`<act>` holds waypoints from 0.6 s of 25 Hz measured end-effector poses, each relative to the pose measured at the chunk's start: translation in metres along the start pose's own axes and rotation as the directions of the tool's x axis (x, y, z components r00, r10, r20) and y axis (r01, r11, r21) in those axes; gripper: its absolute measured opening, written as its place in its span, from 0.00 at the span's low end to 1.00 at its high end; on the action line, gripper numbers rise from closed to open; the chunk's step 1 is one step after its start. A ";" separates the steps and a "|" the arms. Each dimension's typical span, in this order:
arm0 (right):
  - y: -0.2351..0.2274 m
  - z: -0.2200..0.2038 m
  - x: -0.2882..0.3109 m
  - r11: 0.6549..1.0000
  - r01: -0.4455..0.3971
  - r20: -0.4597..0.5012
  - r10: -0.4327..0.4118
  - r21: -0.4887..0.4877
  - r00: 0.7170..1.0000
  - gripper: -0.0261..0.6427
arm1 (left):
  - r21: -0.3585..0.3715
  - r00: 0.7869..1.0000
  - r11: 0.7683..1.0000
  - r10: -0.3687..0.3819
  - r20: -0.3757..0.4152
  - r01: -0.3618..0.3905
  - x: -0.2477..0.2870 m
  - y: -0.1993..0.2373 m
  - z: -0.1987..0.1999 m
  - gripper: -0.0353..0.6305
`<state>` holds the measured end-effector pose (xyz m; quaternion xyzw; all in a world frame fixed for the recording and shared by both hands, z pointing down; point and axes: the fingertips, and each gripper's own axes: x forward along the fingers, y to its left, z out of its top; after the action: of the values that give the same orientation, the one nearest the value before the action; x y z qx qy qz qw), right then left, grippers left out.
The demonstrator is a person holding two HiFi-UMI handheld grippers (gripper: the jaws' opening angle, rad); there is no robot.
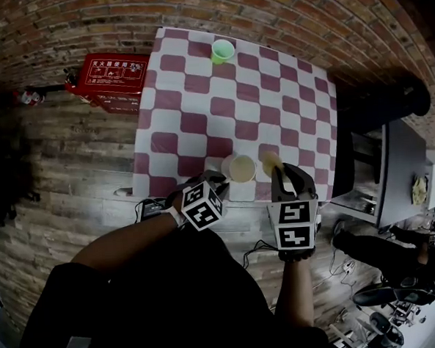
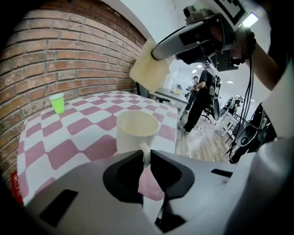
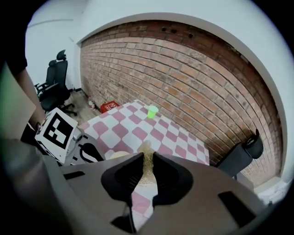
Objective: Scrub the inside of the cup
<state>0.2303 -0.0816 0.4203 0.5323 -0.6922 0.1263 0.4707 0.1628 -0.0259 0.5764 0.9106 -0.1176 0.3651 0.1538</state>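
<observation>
Head view: cup [image 1: 241, 168] partly hidden

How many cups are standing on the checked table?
2. The cream cup is near the front edge, its handle in the left gripper; the green cup is at the far end. None seems hidden.

Open across the middle of the red-and-white checked tablecloth [image 1: 199, 112], from near edge to far edge. Blocked at the far edge only by a small green plastic cup [image 1: 222, 51]. Crowded at the near edge by a cream ceramic mug [image 1: 241, 168], its handle pinched by the left gripper [image 1: 218, 181], and by a yellow sponge [image 1: 270, 162] clamped in the right gripper [image 1: 277, 170] just beside the mug. Closed behind by a red brick wall [image 1: 120, 21]. Hemmed on the left floor by a red box [image 1: 112, 77] and on the right by a dark cabinet [image 1: 401, 166].
</observation>
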 end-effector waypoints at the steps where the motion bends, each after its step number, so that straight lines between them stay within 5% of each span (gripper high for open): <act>1: 0.004 0.001 0.000 1.000 -0.019 -0.002 0.019 0.006 1.000 0.14 | -0.001 1.000 1.000 0.000 0.000 0.000 0.000 0.000 0.000 0.14; 8: 0.070 -0.029 0.057 0.983 -0.176 -0.133 0.169 -0.047 0.977 0.14 | -0.002 1.000 1.000 -0.001 -0.005 0.001 0.001 -0.002 0.002 0.14; 15: 0.087 -0.060 0.114 0.974 -0.211 -0.279 0.180 -0.083 0.943 0.14 | -0.004 1.000 1.000 0.005 0.002 -0.005 0.001 -0.001 0.001 0.14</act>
<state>0.1880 -0.0765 0.5696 0.4116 -0.6769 0.2051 0.5747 0.1648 -0.0252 0.5762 0.9104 -0.1208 0.3643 0.1545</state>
